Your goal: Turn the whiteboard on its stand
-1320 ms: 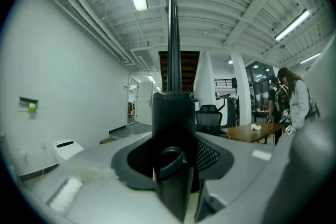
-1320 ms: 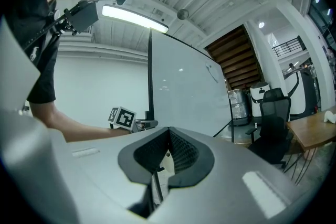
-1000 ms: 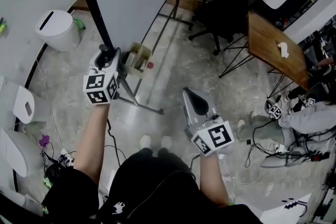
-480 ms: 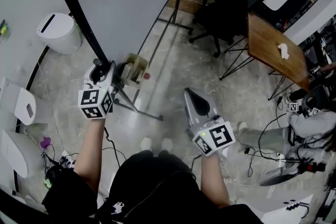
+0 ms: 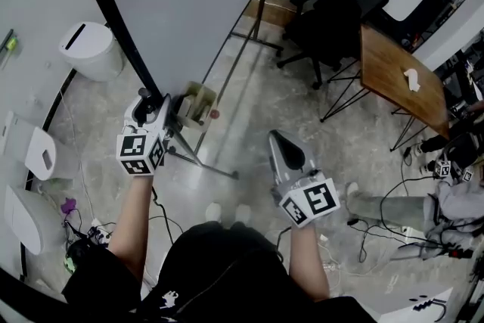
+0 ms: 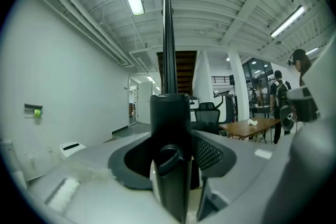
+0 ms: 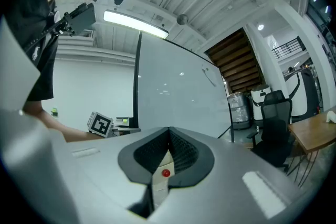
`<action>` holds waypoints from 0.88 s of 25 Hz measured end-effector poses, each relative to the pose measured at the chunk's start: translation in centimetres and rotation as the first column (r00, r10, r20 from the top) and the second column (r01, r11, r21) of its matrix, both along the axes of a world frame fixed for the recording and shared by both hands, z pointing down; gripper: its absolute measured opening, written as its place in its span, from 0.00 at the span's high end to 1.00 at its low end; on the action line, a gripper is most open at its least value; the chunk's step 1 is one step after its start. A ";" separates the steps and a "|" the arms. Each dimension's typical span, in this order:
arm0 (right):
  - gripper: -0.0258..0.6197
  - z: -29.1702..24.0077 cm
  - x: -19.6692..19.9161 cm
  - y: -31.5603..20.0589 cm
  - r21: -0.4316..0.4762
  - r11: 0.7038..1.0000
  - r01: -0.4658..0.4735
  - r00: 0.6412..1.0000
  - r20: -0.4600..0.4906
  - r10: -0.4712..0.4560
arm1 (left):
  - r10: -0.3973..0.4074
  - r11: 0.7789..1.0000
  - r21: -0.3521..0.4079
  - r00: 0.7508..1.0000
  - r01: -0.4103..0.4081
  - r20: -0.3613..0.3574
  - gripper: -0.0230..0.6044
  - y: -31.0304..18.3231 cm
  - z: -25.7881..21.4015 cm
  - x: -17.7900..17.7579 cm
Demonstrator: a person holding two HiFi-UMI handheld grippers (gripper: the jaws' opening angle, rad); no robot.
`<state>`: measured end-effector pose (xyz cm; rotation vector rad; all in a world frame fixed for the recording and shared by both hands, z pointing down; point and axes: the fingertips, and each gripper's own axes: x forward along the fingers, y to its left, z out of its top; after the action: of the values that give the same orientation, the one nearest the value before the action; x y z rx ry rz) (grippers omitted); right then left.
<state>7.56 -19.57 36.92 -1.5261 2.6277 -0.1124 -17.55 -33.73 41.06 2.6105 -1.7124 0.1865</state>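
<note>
A person's left gripper [image 5: 151, 104] is reaching up at the curved black frame edge [image 5: 110, 11] of a large white whiteboard [image 5: 189, 4], which is standing on a thin black metal stand [image 5: 204, 163] over a grey concrete floor [image 5: 249, 110]. Its jaws are opening, with the frame edge standing between them. The right gripper [image 5: 286, 151] is hovering lower down and well apart to the right, jaws pressed together on nothing.
</note>
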 end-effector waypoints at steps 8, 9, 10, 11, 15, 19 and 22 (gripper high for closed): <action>0.95 -0.1 -0.1 -0.1 0.009 1.000 0.013 1.000 0.007 -0.013 | -0.037 0.997 0.073 0.999 0.037 0.001 0.60 1.6 -3.1 -1.0; 0.95 -0.2 -0.1 -0.1 0.012 1.000 0.013 1.000 0.008 -0.013 | -0.038 0.996 0.085 0.999 0.038 -0.001 0.60 1.8 -3.7 -1.0; 0.95 -0.2 0.0 -0.1 0.014 1.000 0.012 1.000 0.008 -0.013 | -0.040 0.994 0.098 0.999 0.040 -0.002 0.60 2.0 -4.2 -1.0; 0.95 -0.3 0.0 0.0 0.017 1.000 0.012 1.000 0.009 -0.012 | -0.043 0.993 0.108 0.999 0.043 -0.004 0.60 2.3 -4.7 -1.0; 0.95 -0.6 0.2 0.2 0.029 1.000 0.010 1.000 0.010 -0.010 | -0.063 0.987 0.150 0.998 0.063 0.001 0.60 3.6 -6.4 -0.9; 0.95 -1.0 0.5 0.5 0.039 0.999 0.004 1.000 0.008 -0.005 | -0.059 0.974 0.222 0.998 0.052 0.026 0.61 5.2 -8.8 0.1; 0.95 -1.2 0.7 0.5 0.047 0.999 -0.004 1.000 0.004 0.003 | -0.028 0.962 0.273 1.000 0.026 0.002 0.66 6.4 -10.8 1.7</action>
<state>8.31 -19.06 35.69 -1.5142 2.6055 -0.0533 -15.89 -27.37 30.27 2.7710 -1.8985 -0.0473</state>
